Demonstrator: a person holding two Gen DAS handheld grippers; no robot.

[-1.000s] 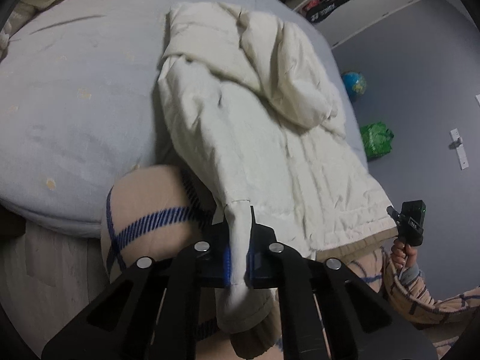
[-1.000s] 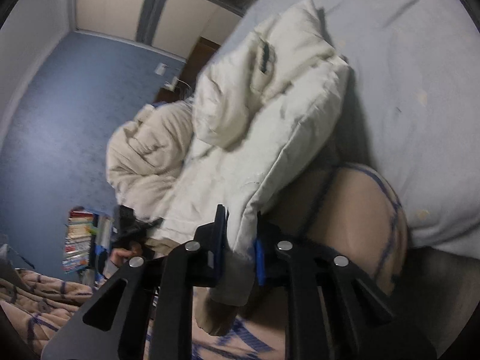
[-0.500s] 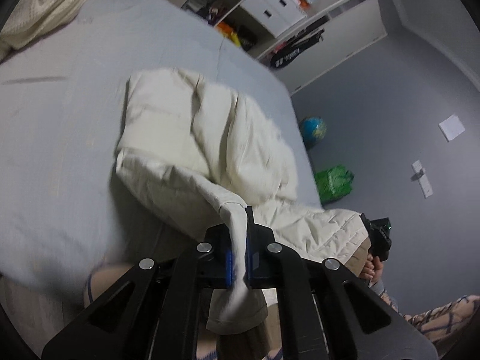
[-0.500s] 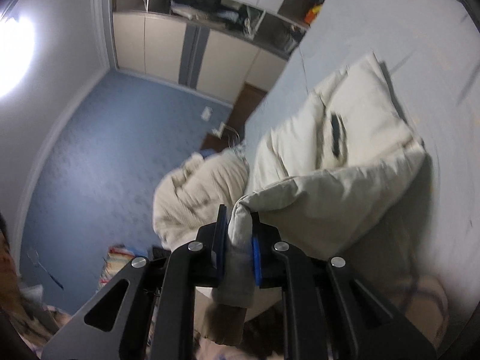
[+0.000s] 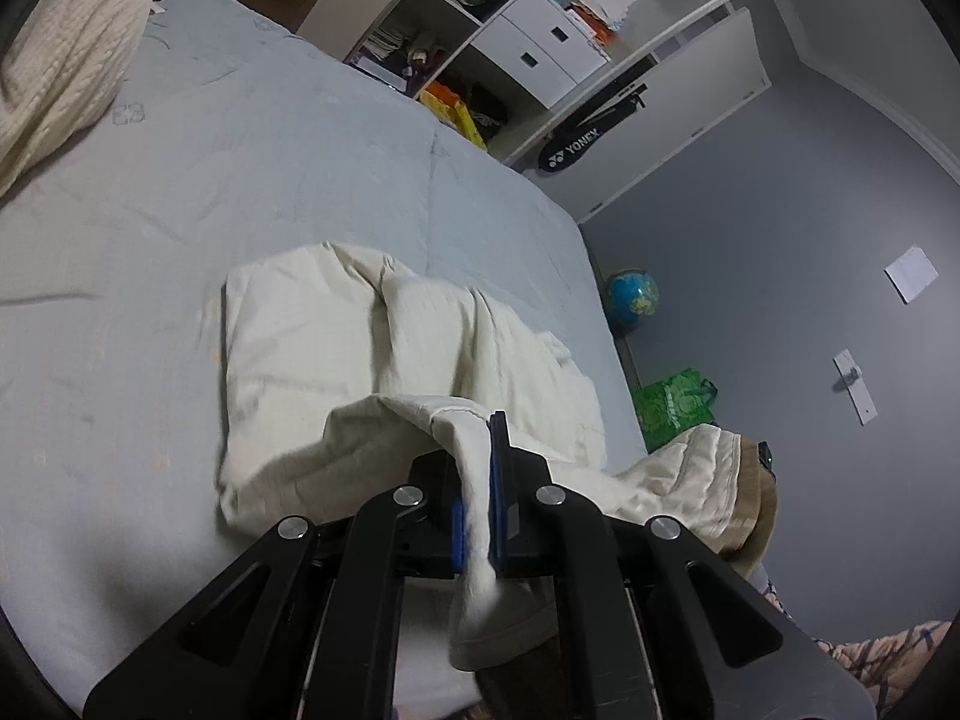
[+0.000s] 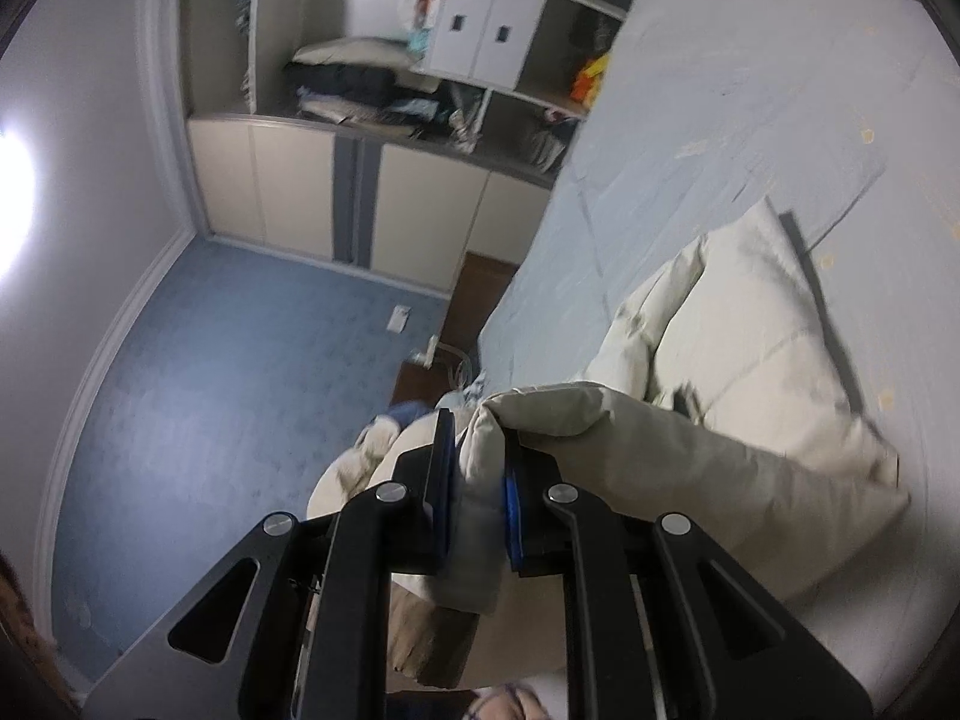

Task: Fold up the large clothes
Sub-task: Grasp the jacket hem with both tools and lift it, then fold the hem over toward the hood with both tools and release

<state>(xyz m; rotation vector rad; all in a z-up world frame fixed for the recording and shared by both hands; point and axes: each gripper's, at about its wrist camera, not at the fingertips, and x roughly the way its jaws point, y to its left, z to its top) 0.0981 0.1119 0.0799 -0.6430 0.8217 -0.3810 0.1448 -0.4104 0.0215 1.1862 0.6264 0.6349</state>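
A cream padded jacket (image 5: 336, 354) lies on the pale grey bed (image 5: 150, 192), its near part lifted off the mattress. My left gripper (image 5: 474, 480) is shut on one corner of the jacket's bottom hem, and cloth hangs down between the fingers. My right gripper (image 6: 477, 480) is shut on the other hem corner of the jacket (image 6: 738, 372). The hem's tan lining (image 5: 750, 504) shows at the right in the left wrist view. The jacket's far half rests flat on the bed.
A cream pillow (image 5: 60, 60) lies at the bed's far left. Open shelves and white cupboards (image 5: 540, 54) stand beyond the bed. A globe (image 5: 631, 294) and a green bag (image 5: 675, 402) sit on the floor by the grey wall. Blue carpet (image 6: 240, 360) lies beside the bed.
Both grippers have risen and moved forward over the bed, carrying the hem up and toward the jacket's far end. The person's legs have dropped out of view.
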